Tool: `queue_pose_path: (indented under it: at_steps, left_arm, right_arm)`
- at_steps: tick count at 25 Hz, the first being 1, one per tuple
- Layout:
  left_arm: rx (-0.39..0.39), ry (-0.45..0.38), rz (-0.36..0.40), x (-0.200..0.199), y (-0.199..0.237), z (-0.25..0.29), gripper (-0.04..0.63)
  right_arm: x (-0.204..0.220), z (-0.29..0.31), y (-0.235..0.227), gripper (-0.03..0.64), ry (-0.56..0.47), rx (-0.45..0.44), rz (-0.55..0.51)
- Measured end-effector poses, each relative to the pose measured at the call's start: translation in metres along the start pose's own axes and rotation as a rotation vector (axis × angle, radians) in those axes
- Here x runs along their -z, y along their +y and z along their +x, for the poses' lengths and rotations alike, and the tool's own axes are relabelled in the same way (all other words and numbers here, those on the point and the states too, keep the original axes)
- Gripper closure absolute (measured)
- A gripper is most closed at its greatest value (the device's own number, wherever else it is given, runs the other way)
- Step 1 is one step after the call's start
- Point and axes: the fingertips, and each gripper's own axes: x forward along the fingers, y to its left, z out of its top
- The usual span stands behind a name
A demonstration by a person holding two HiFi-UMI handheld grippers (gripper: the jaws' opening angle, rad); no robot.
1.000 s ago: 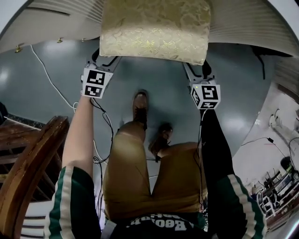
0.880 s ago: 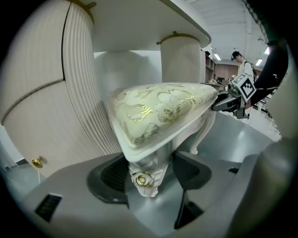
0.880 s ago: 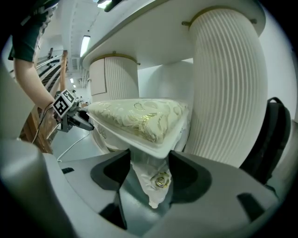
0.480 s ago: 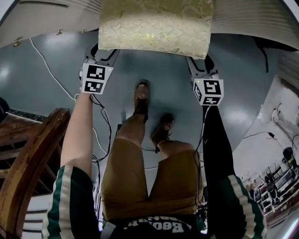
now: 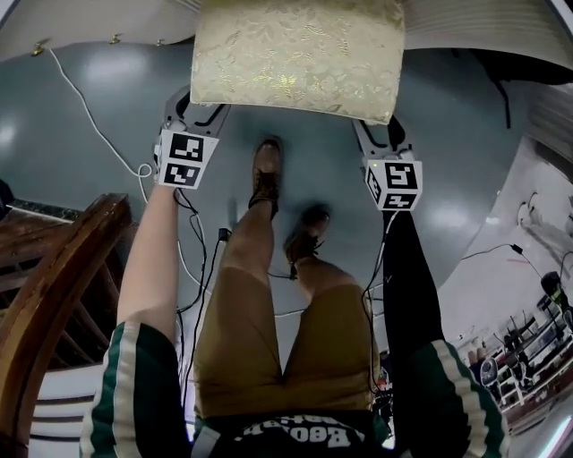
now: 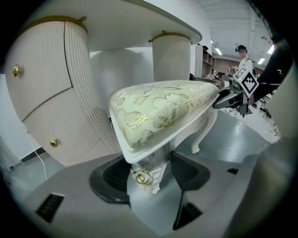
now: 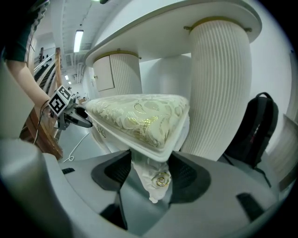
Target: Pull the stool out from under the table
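The stool (image 5: 295, 54) has a cream and gold brocade seat on white carved legs and stands in front of the white table (image 5: 98, 20). My left gripper (image 5: 201, 112) is shut on the stool's near left corner leg. In the left gripper view the leg with its gold rosette (image 6: 142, 176) sits between the black pads (image 6: 188, 172) of the left gripper (image 6: 146, 174). My right gripper (image 5: 372, 134) is shut on the near right corner leg. The right gripper view shows that leg (image 7: 158, 179) filling the gap of the right gripper (image 7: 151, 174) under the seat (image 7: 139, 116).
A dark wooden chair (image 5: 54, 295) stands close at my left. A white cable (image 5: 89, 125) runs over the grey floor. The person's shoes (image 5: 267, 174) are just behind the stool. A black backpack (image 7: 253, 130) leans by the table's fluted column (image 7: 219, 83).
The table's edge has drawn away towards the top of the head view while the stool stays between the grippers. The person's feet have stepped back.
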Motion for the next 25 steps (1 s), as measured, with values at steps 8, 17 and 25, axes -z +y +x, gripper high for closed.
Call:
queue_pose_path:
  at_steps: [8,17,25]
  left_arm:
    - [-0.010,0.059,-0.055,0.027,-0.031,-0.030,0.314]
    - [-0.028,0.114,-0.110,0.142,-0.134,-0.129,0.321]
    - [0.013,0.177,-0.106,0.143,-0.129,-0.127,0.321]
  right_arm:
    - [0.032,-0.028,0.020,0.351,0.086,-0.027,-0.003]
    - [0.141,-0.126,0.109,0.353,0.158,-0.041,-0.043]
    - [0.144,-0.127,0.115,0.353,0.237,-0.046,0.000]
